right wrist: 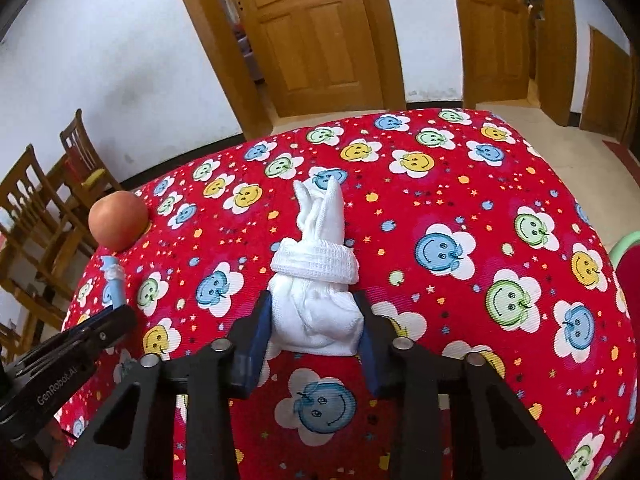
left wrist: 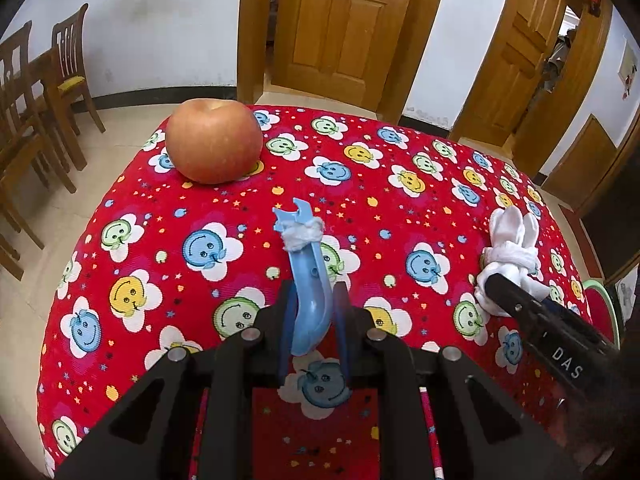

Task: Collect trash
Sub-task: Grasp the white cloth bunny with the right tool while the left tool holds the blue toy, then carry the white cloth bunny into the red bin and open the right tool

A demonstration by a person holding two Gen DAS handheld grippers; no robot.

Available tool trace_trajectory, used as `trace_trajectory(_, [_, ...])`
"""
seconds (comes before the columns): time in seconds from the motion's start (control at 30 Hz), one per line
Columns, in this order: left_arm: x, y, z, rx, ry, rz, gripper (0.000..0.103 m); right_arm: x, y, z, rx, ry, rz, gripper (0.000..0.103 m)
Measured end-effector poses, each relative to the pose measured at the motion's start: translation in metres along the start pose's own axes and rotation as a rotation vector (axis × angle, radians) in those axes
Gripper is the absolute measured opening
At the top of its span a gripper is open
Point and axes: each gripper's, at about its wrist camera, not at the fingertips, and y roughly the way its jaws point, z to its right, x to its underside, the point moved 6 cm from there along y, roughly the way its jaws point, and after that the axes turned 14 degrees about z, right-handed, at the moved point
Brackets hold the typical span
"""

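A broken light-blue plastic spoon [left wrist: 307, 280] with a white rag tied near its snapped end lies along the red smiley tablecloth [left wrist: 400, 208]. My left gripper [left wrist: 314, 308] is shut on the spoon's bowl end. A white knotted cloth bundle [right wrist: 316, 280] lies on the cloth. My right gripper [right wrist: 314, 320] is shut on its near end. The bundle also shows in the left wrist view [left wrist: 510, 252], and the spoon in the right wrist view [right wrist: 114, 280].
A red apple [left wrist: 214, 140] sits at the table's far left corner, also in the right wrist view [right wrist: 118, 220]. Wooden chairs [left wrist: 36, 92] stand to the left of the table. Wooden doors [left wrist: 340, 28] are behind it. A green-rimmed red item [left wrist: 600, 308] is at the right edge.
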Motion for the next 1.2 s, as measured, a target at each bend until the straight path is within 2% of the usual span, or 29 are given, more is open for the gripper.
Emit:
trace_trajectory(0.23, [0.001,0.000,-0.005,-0.002,-0.015,0.003,0.018,-0.001,-0.007,-0.001,-0.006,-0.002,0.016,0.024])
trace_trajectory(0.8, [-0.002,-0.004,-0.006,0.000,-0.026,0.013,0.018,-0.022,-0.077,0.034,0.007,0.058,0.110,0.023])
trace_trajectory(1.2, [-0.003,-0.005,-0.005,-0.001,-0.024,0.017,0.018,-0.027,-0.134,0.090,0.104,0.102,0.174,0.023])
